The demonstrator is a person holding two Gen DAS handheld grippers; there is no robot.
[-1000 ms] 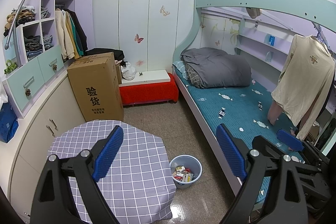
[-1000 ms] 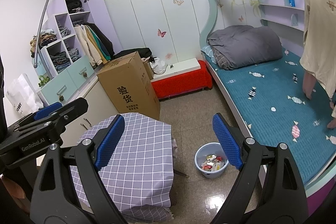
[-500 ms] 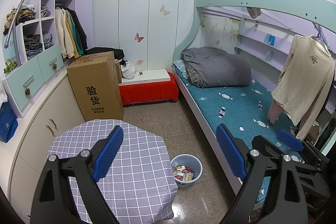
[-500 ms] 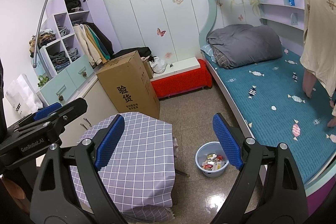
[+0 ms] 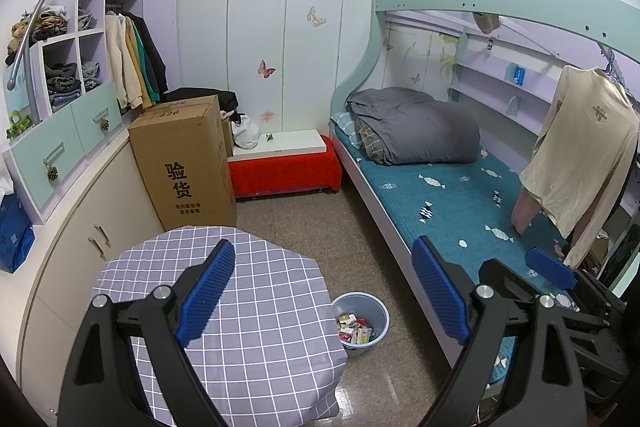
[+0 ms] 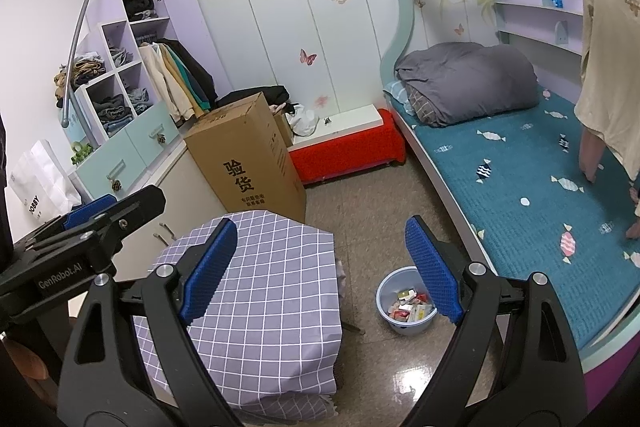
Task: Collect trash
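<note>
Standing on the floor (image 5: pixel 304 227) between the table (image 5: pixel 256 307) with its grid-checked purple cloth and the long side rail of the bed (image 5: pixel 460 203), one small pale-blue trash bin (image 5: pixel 361 321), round, upright, mouth facing straight up. Long axis: vertical, though the bin looks about as wide as it is tall; it sits just beside the table's right-hand edge, near the corner closest to the bed. Contents: a loose heap of small wrappers and cartons (image 6: pixel 408 307), red, white and yellow, filling the lower part only; individual pieces too small to tell apart. Handling, judged: thin plastic, light even with its load, wall somewhat flexible and smooth, so liable to slip or tip if pinched low or on one side; not fragile. Contents are light and unsecured and would probably spill if the bin is tilted. Best hold, judged: the rim, one pad inside and one outside the wall, on the side nearest the viewer, lifted level. Left tool (image 5: pixel 320 295): jaws wide, nothing between the blue pads, hanging above the table and bin, well apart from both. Right tool (image 6: pixel 320 267): likewise wide and empty, angled down toward the same spot. No loose trash can be made out on floor, table or bed; collection not yet begun.
</note>
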